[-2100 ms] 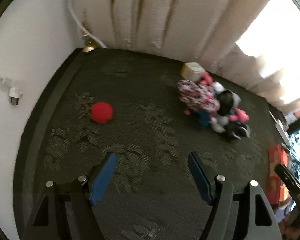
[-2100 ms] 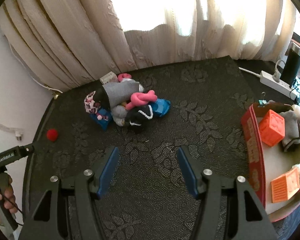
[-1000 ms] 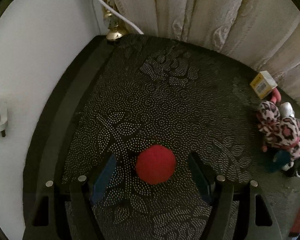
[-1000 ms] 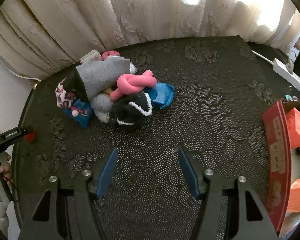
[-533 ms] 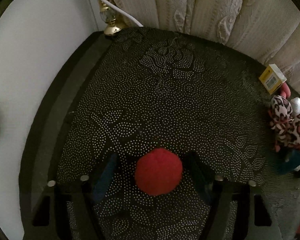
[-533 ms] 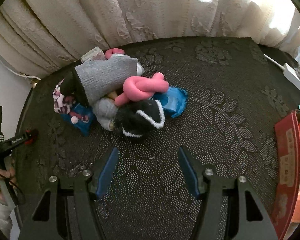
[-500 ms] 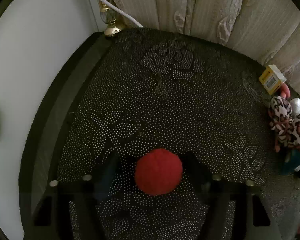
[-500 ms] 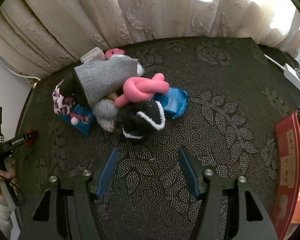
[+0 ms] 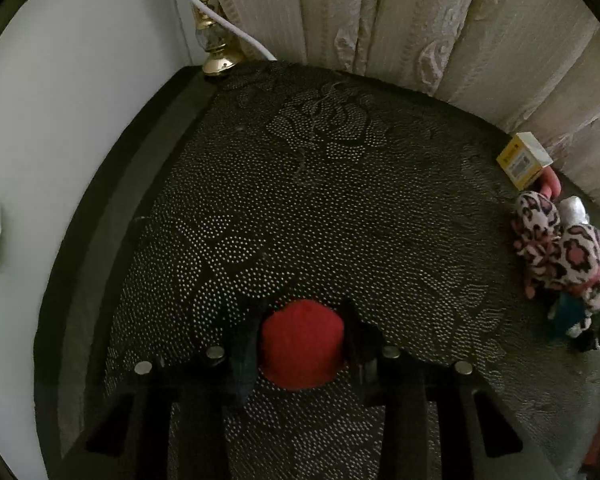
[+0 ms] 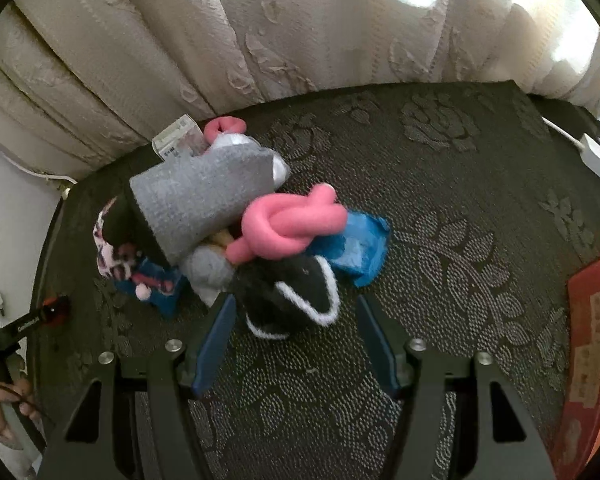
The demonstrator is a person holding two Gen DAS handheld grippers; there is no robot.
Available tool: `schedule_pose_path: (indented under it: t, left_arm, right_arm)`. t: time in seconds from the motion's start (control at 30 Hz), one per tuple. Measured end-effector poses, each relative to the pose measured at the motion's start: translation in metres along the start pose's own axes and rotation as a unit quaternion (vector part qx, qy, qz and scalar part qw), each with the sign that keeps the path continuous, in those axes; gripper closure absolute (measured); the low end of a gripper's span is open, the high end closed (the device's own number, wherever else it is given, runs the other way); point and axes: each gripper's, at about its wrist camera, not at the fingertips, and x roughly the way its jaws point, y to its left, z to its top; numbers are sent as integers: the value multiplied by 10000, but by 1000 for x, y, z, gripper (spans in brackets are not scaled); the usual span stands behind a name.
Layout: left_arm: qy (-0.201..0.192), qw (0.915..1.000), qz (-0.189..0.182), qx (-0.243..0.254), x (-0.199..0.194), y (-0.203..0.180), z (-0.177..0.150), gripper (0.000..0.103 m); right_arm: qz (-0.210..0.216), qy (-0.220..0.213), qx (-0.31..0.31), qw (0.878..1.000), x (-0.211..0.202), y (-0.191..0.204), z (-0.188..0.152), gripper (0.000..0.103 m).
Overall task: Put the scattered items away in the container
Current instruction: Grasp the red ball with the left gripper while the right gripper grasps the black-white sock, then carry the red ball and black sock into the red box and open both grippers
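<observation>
- Left gripper (image 9: 300, 344): jaws now clenched on the red ball (image 9: 302, 346), pads pressed into both its sides; half a second ago they stood apart with the ball loose between them.
- The ball sits low on the counter (image 9: 340, 200), at the corner by the white wall, well left of the sock pile.
- Right gripper (image 10: 293, 340): jaws spread wide and released, now flanking the black sock with white trim (image 10: 289, 294); a moment ago that sock lay clear ahead of them.
- Behind the black sock: a knotted pink sock (image 10: 289, 226), a blue bag (image 10: 360, 246) just right of it, a grey sock (image 10: 203, 196) to the left, and a leopard-print sock (image 9: 556, 248) at the pile's far left.
- A small yellow-and-white box (image 9: 524, 160) stands behind the pile against the curtain (image 10: 259, 28); it carries a barcode, its print too small to read.
- The red container (image 10: 590, 352) sits at the counter's right edge, well right of the pile; the writing on its wall is illegible.
- The counter wears a dark cloth with a dotted floral pattern; a white power strip (image 10: 596, 152) lies far right of the pile.
- A hand (image 10: 3, 412) holds the left gripper's handle.
</observation>
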Motion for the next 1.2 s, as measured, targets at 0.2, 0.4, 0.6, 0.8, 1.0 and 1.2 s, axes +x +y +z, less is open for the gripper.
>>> schedule_pose_path:
  t: [0.2,0.4,0.6,0.8,1.0,1.2]
  left_arm:
    - [52,10000,-64,0,-4,-5,1,65]
    - [24,9999,-136,57,-14,-13,0,65]
    - [-77,9996,-217,144,-37,-20,-2,65]
    - [-274,9986,-359,287,-68,-34,-21,65]
    - [-468,9962,-554,492,-98,-57,-43,65]
    - [-585,9930,-773,675,-127,-86,-68,65]
  right_arm:
    - [75,-18,-164,9998,3,6,3,71]
    - [130,-90,-278,9995,-5,8,0,82]
    - [240,-355,-349,9985,-38,13,-7,82]
    - [251,-607,-292,9974,-77,7,-19,82]
    - [231,-819,-203,9962,-110,-9,-37,82]
    - [193,-984,-104,9949,-140,-32,-54,82]
